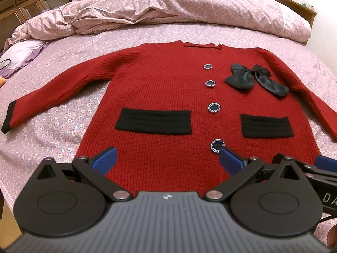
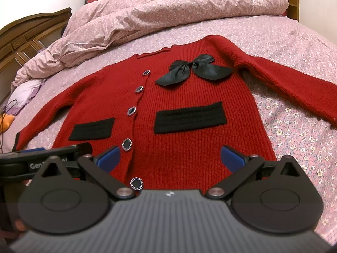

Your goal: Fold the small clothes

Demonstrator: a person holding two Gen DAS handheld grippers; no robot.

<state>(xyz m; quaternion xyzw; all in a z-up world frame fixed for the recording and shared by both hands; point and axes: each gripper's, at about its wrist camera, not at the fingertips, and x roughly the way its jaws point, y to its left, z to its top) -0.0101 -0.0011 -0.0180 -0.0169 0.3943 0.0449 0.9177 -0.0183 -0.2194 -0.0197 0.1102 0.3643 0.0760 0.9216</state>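
A small red knitted cardigan (image 1: 164,88) (image 2: 189,97) lies flat, face up, on the bed with both sleeves spread out. It has two black pocket bands, a row of round buttons and a black bow (image 1: 254,78) (image 2: 193,68) on the chest. My left gripper (image 1: 167,157) hovers open above the hem, left of the button row. My right gripper (image 2: 170,158) hovers open above the hem, right of the button row. Neither holds anything. The left sleeve's black cuff (image 1: 8,116) lies at the far left.
The cardigan rests on a pink flowered sheet (image 1: 63,126) (image 2: 294,137). A bunched pink duvet (image 1: 168,6) (image 2: 168,10) lies beyond the collar. A wooden cabinet (image 1: 25,2) stands at the left. A purple cloth (image 1: 23,57) lies by the left edge.
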